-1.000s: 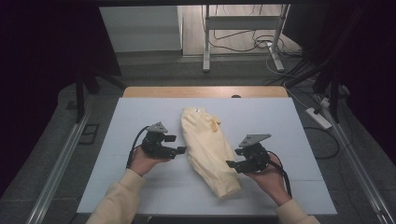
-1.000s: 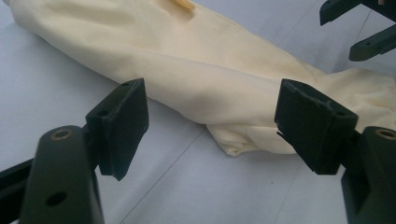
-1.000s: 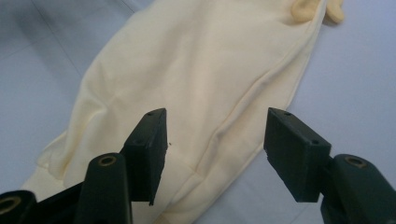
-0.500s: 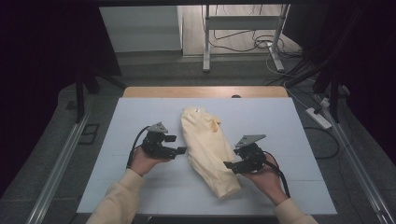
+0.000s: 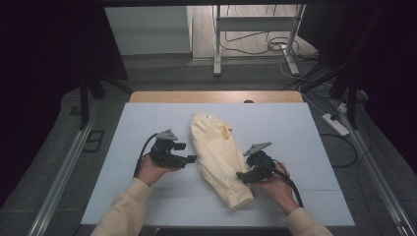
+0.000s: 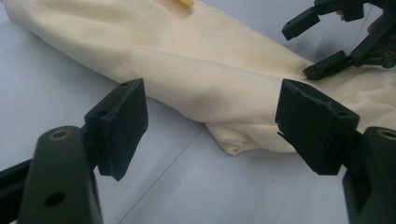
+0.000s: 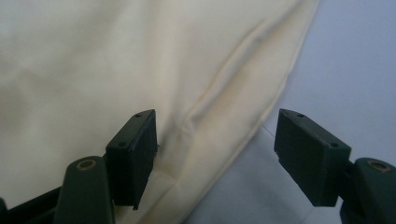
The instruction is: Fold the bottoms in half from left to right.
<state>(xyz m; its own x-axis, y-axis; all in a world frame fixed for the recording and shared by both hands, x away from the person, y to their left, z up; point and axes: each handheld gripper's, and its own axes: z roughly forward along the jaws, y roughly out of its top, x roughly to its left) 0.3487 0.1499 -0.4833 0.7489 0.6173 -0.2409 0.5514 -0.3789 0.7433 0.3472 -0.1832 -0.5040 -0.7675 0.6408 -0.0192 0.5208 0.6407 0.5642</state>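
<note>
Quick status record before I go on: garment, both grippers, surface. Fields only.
garment: cream folded garment, lying slantwise on the white table
left gripper: left gripper open, beside the garment's left edge, nothing between the jaws
right gripper: right gripper open, jaws have just been opening; they straddle the garment's right edge without pinching it
contact: one right jaw lies over the cloth, the other over bare table

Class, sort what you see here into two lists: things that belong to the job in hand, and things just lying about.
Part of the job:
- cream garment, folded on the table
- left gripper, open beside it
- right gripper, open at its edge; its jaws have just been opening

Just lying about:
- power strip on the floor
- cables
- metal stand behind
</note>
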